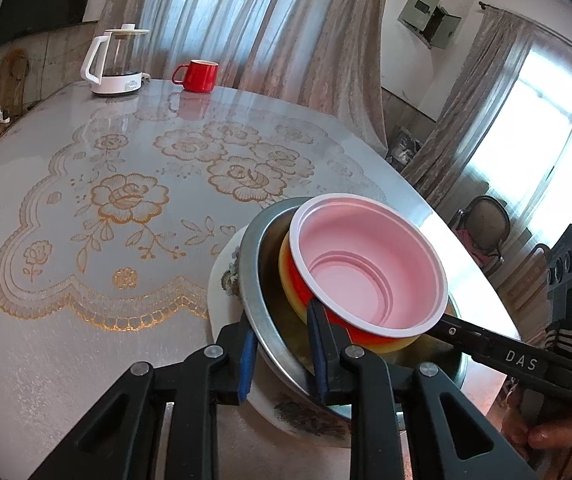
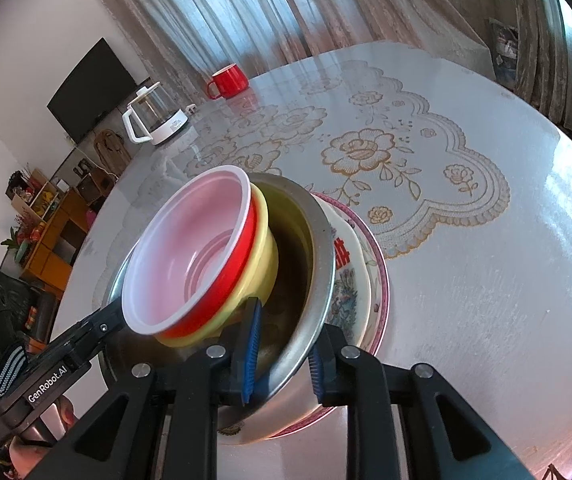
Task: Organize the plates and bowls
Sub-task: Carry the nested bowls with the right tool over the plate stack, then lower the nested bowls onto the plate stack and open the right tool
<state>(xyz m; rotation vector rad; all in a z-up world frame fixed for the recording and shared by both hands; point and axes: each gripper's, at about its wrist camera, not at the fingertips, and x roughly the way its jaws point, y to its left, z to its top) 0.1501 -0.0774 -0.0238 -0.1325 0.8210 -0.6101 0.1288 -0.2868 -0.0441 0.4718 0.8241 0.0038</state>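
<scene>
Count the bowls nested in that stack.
4: steel bowl on the plates, yellow bowl inside it, red bowl in that, pink bowl on top. Others may be hidden.

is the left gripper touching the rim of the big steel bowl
Touching. The left wrist view shows the left gripper with blue pads either side of the steel bowl rim, pressing it.

A pink bowl (image 1: 370,264) is sitting in red and yellow bowls, inside a silver bowl (image 1: 253,300), beside gold roses (image 1: 129,196) patterning the pale tablecloth.
</scene>
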